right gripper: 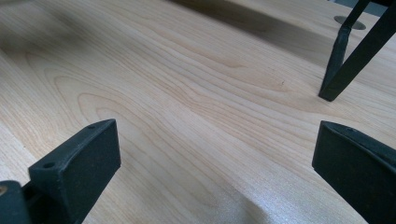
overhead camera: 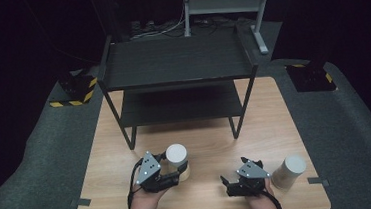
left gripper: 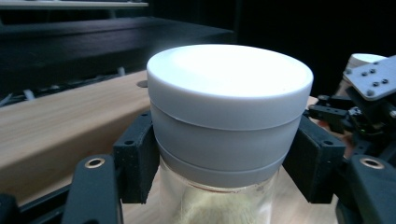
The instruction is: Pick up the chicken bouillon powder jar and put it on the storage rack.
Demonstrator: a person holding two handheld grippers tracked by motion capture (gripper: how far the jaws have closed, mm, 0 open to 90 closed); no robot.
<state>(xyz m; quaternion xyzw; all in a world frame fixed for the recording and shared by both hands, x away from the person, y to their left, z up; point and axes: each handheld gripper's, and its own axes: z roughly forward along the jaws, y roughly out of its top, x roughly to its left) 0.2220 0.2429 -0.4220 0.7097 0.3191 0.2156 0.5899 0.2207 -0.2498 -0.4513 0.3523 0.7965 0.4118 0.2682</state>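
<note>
Two tiers of dark boards make up the black shelf rack (overhead camera: 177, 77), the biggest thing here, standing on the far half of the wooden table (overhead camera: 275, 127) with its feet planted on the wood. Everything else sits on the near side of that rack. Nearest to the rack's front left foot is a jar with a white lid (overhead camera: 176, 155), standing upright on the table; in the left gripper view the jar (left gripper: 229, 116) has a broad pale lid over a clear glass body, and something yellowish, which I cannot quite identify through the glass, lies inside. A second white-lidded jar (overhead camera: 289, 171) stands further from the rack, out beyond its front right foot and close to the table's near right corner; it appears to lean a little, though the angle makes that hard to judge. The left claw (overhead camera: 181, 171) is closed around the first jar, its black pads pressed against both sides just under the lid. The right claw (overhead camera: 226, 186) is spread wide with nothing between its pads, low over bare wood between the two jars and apart from both; in the right gripper view one black rack leg (right gripper: 343, 65) rises from the table ahead of it.
</note>
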